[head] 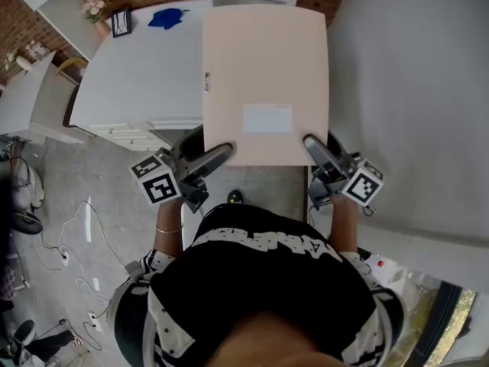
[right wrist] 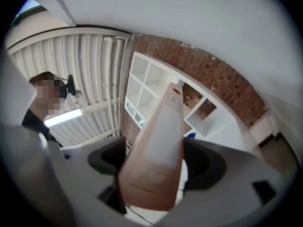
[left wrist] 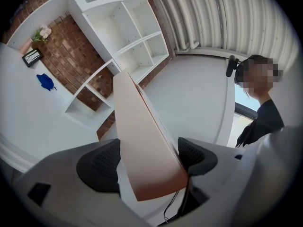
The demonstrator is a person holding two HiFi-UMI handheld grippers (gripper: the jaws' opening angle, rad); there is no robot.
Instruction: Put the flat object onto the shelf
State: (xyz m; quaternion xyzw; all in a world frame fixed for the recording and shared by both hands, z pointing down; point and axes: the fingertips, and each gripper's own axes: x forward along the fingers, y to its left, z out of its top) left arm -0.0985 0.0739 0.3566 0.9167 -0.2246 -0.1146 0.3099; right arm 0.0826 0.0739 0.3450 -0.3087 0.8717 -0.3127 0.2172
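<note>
Pink board [head: 265,82], thin and flat, pale label near its near edge. It's in the air and roughly level, resting on nothing. Its left side overhangs the right edge of the white table [head: 137,75], and its far edge points at the shelf [left wrist: 128,32].

Left gripper [head: 218,155] is clamped on the near-left corner, right gripper [head: 317,150] on the near-right corner. In both gripper views the board runs between the pads with no gap I can see.

My read: carry phase, insertion not started. The shelf is a white cubby unit on the brick wall.

To do it well:
- Move both grippers together at the same height, or the board twists.
- The grip is at the near corners only, so the far edge may sag. Tip it slightly up on approach.
- Pick a bay wider than the board and enter square.
- Slide it in flat, and let go only once the shelf carries it.

Small blue thing [head: 166,17] at the table's far edge is off the path.
</note>
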